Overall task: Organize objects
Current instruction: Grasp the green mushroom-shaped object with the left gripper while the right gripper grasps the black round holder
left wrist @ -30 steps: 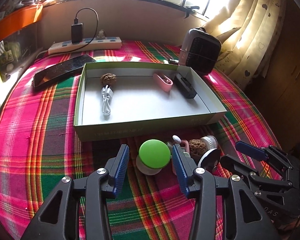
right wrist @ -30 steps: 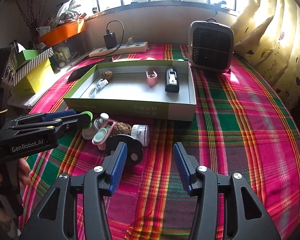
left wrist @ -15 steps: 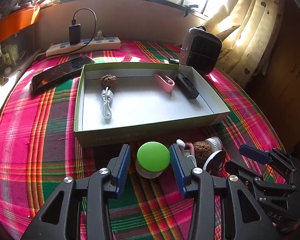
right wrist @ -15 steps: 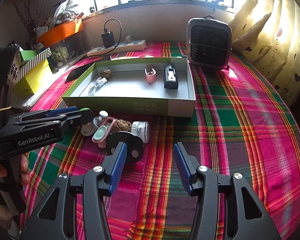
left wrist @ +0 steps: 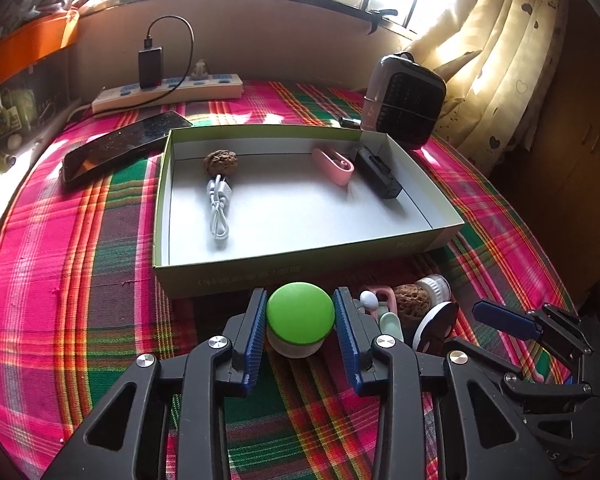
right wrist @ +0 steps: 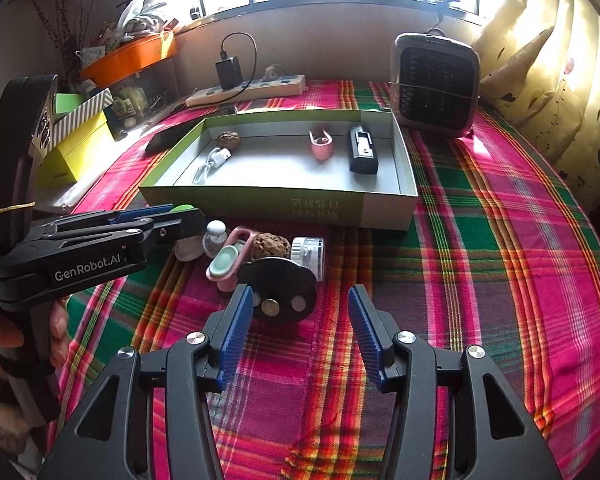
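Two blue pads of my left tongs (left wrist: 300,320) flank the green-capped jar (left wrist: 300,318), which stands on the plaid tabletop (left wrist: 80,280) just in front of the green box (left wrist: 228,276). The jaws are closing, and the pads look right at the cap's rim, though I cannot tell whether they press yet. To do this well, I judge I should let them seat squarely on the widest part of the round cap, since a curved lid could squirt out of an off-centre pinch. Then a straight lift should clear the box wall before I carry the jar over the bare floor of the box, away from the white cable (left wrist: 219,208) and the walnut (left wrist: 220,162). Beside the jar, a pink clip (right wrist: 230,258), another walnut (right wrist: 271,245) and a small clear jar (right wrist: 309,254) crowd together, so I would avoid sweeping sideways. My right tongs (right wrist: 300,334) hang open, gripping nothing, near the black disc (right wrist: 278,290).
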Demonstrator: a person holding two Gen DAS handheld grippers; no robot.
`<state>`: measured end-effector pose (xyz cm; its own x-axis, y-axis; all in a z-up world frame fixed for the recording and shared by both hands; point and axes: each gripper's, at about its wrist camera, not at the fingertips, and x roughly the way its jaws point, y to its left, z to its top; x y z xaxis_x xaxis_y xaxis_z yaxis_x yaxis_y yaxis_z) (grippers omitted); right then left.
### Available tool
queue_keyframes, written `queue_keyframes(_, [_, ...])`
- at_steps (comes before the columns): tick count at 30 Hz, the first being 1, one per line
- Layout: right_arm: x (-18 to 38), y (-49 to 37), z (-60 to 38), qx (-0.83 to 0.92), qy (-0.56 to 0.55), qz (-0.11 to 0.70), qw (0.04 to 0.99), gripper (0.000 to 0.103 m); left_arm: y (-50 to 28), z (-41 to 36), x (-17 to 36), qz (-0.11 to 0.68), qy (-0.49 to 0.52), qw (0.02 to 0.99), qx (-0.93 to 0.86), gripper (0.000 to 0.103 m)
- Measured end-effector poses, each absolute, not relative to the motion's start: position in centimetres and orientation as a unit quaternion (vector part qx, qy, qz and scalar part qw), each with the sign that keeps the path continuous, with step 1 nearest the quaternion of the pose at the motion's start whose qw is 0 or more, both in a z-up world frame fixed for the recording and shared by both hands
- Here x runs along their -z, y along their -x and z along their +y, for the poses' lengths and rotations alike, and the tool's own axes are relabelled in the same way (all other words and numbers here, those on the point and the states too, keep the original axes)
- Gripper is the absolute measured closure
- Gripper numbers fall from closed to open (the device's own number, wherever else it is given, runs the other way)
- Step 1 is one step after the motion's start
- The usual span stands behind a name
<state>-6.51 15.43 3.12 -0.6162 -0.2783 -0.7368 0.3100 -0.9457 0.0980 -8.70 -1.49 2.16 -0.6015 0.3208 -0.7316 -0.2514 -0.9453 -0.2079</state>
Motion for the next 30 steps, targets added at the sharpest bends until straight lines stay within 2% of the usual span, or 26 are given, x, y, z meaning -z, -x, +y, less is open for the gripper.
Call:
queue_keyframes(9, [-2.5, 7.1, 14.5, 0.895, -0.413, 0.011, 0.167, 0.052, 8.5, -2.6, -2.1, -0.047, 0.415, 0.147, -0.897, 0.071])
queue_keyframes(12, [-2.1, 7.4, 14.2, 0.893, -0.417, 0.009, 0.168, 0.042, 8.5, -3.0, -2.1, -0.052, 0.415, 0.144, -0.897, 0.071])
queue_keyframes(30, [-1.7, 8.2, 14.8, 0.893, -0.425, 0.013, 0.147, 0.042, 8.4, -2.7, -1.0, -0.054, 0.434, 0.142, -0.888, 0.071])
